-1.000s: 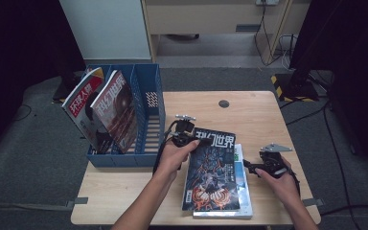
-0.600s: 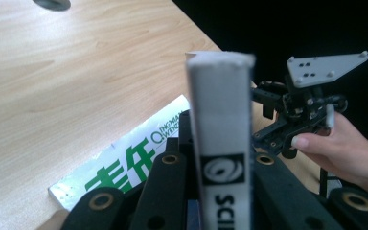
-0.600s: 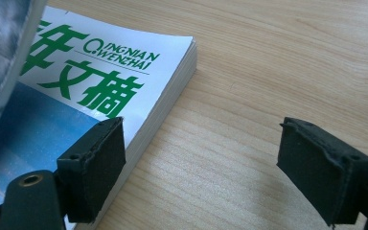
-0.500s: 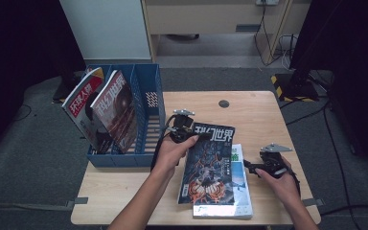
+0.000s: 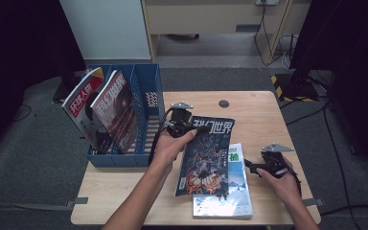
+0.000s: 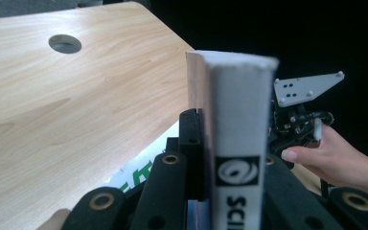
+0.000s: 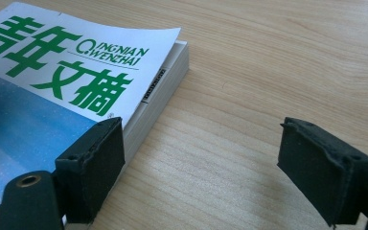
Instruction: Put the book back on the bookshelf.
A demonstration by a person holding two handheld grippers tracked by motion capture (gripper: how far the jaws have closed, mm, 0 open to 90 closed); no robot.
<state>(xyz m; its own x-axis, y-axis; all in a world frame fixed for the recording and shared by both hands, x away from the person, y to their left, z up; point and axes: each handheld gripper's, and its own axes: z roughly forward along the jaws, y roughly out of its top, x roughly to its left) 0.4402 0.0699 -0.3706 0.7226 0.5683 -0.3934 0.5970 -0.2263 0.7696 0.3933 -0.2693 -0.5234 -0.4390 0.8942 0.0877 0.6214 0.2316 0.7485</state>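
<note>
My left gripper (image 5: 188, 125) is shut on the top left corner of a dark sci-fi magazine (image 5: 206, 155), which hangs tilted above the table. In the left gripper view its white spine (image 6: 237, 129) stands edge-on between the jaws. Under it lies a blue and white magazine with green lettering (image 5: 227, 191), flat on the table, and its cover (image 7: 52, 96) fills the left of the right gripper view. My right gripper (image 5: 251, 166) stands open just right of that flat magazine, its left pad (image 7: 93, 163) by the magazine's edge, nothing between the jaws.
A blue file rack (image 5: 146, 100) stands at the table's left edge with two magazines (image 5: 103, 108) leaning inside; its right slots are free. A round cable hole (image 5: 224, 103) marks the wooden table (image 5: 263, 115) at the back. Dark floor and cables surround it.
The left gripper has lifted the dark magazine up and to the left, off the blue and white one, uncovering more of it. The right gripper has stayed put.
</note>
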